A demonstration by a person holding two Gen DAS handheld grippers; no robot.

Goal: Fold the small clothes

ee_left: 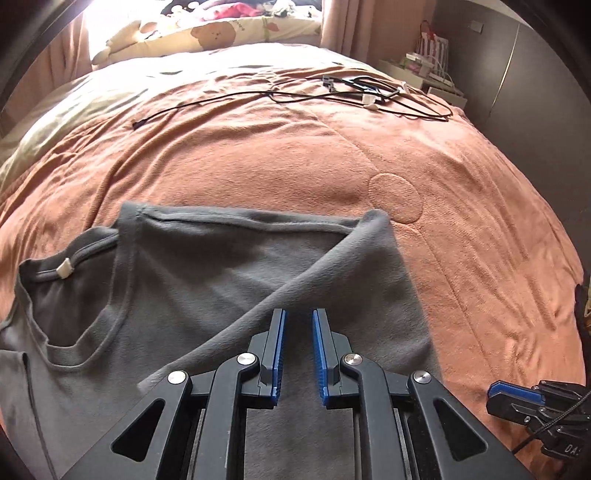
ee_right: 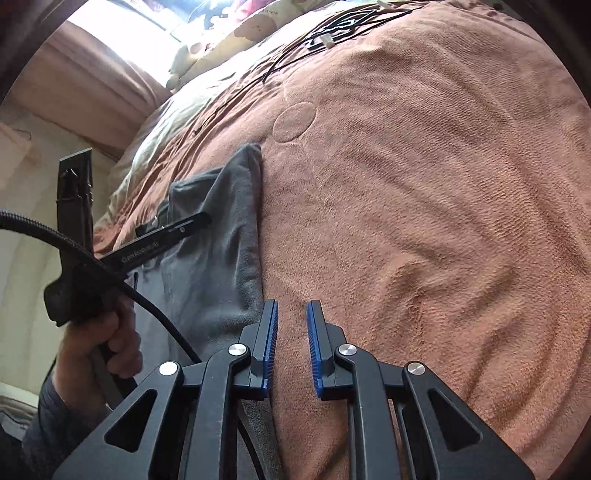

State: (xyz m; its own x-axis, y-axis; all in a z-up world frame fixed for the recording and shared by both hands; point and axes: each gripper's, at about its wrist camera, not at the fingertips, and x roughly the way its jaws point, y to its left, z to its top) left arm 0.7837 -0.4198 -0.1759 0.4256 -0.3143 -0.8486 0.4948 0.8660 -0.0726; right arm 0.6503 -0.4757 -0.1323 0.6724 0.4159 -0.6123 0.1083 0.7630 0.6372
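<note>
Lying: grey shirt (ee_left: 207, 280) is resting partly folded on the orange blanket (ee_left: 332, 155)
Left gripper (ee_left: 298, 314): hovering over shirt, jaws slightly apart, gripping nothing
Right gripper (ee_right: 291, 306): hovering at shirt's edge, jaws slightly apart, empty

An orange blanket (ee_left: 280, 147) covers the bed, creased, with a stitched circle (ee_left: 396, 198) in its weave. Black cables (ee_left: 332, 94) lie tangled on its far side, small white plugs among them. A bear-print pillow (ee_left: 214, 35) sits at the head, under a bright window. Pink curtains (ee_left: 343, 24) hang beside it. A white shelf (ee_left: 424, 70) stands near grey wardrobe doors (ee_left: 517, 62).
</note>
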